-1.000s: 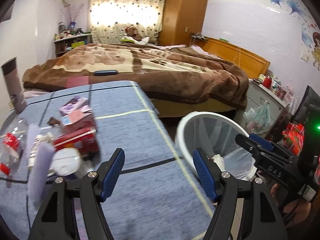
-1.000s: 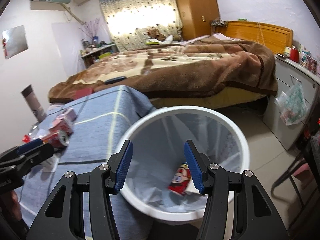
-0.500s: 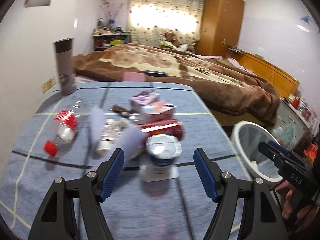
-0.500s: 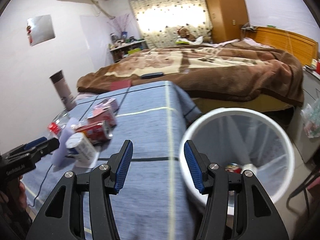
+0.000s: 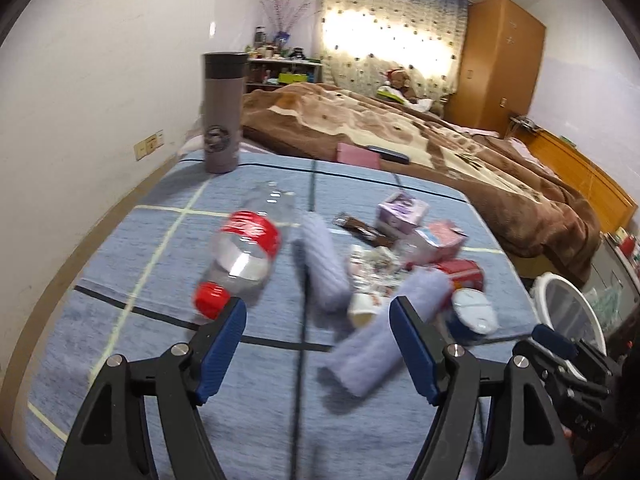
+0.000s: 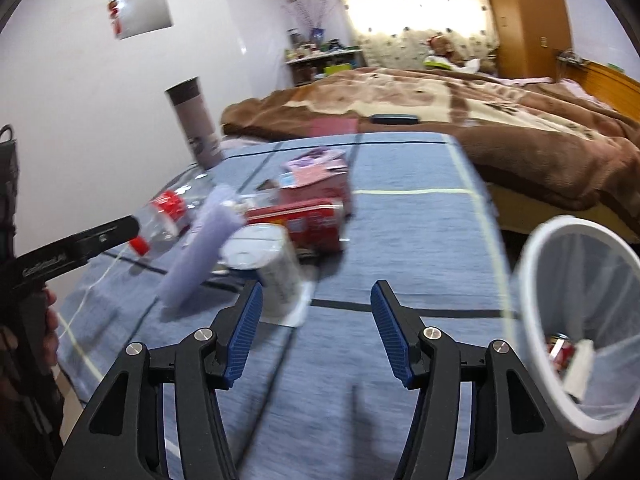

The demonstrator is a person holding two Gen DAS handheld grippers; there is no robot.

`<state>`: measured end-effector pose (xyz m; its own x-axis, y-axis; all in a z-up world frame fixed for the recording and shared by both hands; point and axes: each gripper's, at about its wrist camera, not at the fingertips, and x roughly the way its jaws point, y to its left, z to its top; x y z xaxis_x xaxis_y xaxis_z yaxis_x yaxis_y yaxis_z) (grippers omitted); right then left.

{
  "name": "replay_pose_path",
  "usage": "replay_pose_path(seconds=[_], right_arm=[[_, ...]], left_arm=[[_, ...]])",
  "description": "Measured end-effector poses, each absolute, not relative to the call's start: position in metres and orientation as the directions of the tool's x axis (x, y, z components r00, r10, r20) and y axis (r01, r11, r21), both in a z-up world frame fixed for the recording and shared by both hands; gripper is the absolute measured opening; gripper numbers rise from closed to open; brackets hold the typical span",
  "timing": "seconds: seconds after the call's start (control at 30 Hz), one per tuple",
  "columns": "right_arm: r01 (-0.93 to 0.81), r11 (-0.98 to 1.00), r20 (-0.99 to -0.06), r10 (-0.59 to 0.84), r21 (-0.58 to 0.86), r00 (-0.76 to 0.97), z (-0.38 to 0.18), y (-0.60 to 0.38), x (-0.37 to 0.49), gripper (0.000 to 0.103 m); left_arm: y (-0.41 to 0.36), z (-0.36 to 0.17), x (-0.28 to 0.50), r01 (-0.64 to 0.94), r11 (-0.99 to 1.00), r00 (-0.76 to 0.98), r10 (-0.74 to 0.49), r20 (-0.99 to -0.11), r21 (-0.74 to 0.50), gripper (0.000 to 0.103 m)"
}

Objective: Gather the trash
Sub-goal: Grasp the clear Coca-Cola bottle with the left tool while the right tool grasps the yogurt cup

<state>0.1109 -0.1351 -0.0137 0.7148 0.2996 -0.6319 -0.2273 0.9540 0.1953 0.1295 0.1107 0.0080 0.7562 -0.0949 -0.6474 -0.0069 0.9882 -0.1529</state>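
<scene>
A pile of trash lies on the blue tablecloth (image 5: 120, 360): a clear plastic bottle (image 5: 244, 252) with a red cap, two lilac rolls (image 5: 324, 268), a white cup (image 5: 472, 312), a red can (image 5: 460, 272) and small cartons (image 5: 400, 210). My left gripper (image 5: 318, 348) is open and empty, just short of the bottle cap and the near roll. My right gripper (image 6: 316, 332) is open and empty, above the cloth beside the white cup (image 6: 272, 268). The white bin (image 6: 580, 320) stands to the right of the table, with a can and paper inside.
A tall grey tumbler (image 5: 222, 112) stands at the table's far left corner. A bed with a brown blanket (image 5: 420, 140) lies beyond the table. A pink booklet (image 5: 358, 156) and a dark phone (image 5: 388, 154) rest at the bed's edge. The bin shows in the left wrist view (image 5: 568, 312).
Both grippers have swung left, away from the bin and toward the trash pile on the table. The pile now sits straight ahead of the left gripper. Both stay open.
</scene>
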Motion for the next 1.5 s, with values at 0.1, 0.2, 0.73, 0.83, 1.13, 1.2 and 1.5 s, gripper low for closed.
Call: replay_pose_path(seconds=[0.1, 0.2, 0.73, 0.83, 1.13, 1.2, 1.5], right_arm=[[-0.238, 0.952, -0.63, 0.305, 0.191, 0.714, -0.015, -0.125, 0.112, 0.059], [-0.252, 0.953, -0.646, 0.301, 0.17, 0.702, -0.017, -0.114, 0.116, 0.06], [-0.205, 0.965, -0.714, 0.261, 0.166, 0.65, -0.03, -0.094, 0.14, 0.06], [-0.196, 0.967, -0.719, 0.252, 0.163, 0.648, -0.031, -0.092, 0.141, 0.061], [-0.182, 0.972, -0.725, 0.232, 0.148, 0.648, -0.033, -0.088, 0.147, 0.06], [-0.179, 0.972, -0.725, 0.232, 0.151, 0.649, -0.033, -0.089, 0.148, 0.06], [-0.187, 0.97, -0.718, 0.241, 0.155, 0.653, -0.032, -0.085, 0.148, 0.053]], left_arm=[[0.124, 0.007, 0.136, -0.022, 0.987, 0.754, -0.088, -0.651, -0.158, 0.077], [0.137, 0.004, 0.149, -0.041, 0.985, 0.742, -0.083, -0.666, -0.169, 0.077], [0.16, -0.018, 0.228, -0.001, 0.997, 0.642, -0.059, -0.764, -0.078, 0.078], [0.162, -0.025, 0.244, 0.009, 0.995, 0.604, -0.088, -0.792, -0.104, 0.078], [0.155, -0.039, 0.264, 0.044, 0.998, 0.559, -0.054, -0.827, -0.035, 0.077], [0.155, -0.037, 0.264, 0.048, 0.998, 0.571, -0.065, -0.818, -0.046, 0.076], [0.153, -0.038, 0.265, 0.059, 0.997, 0.569, -0.072, -0.819, -0.047, 0.065]])
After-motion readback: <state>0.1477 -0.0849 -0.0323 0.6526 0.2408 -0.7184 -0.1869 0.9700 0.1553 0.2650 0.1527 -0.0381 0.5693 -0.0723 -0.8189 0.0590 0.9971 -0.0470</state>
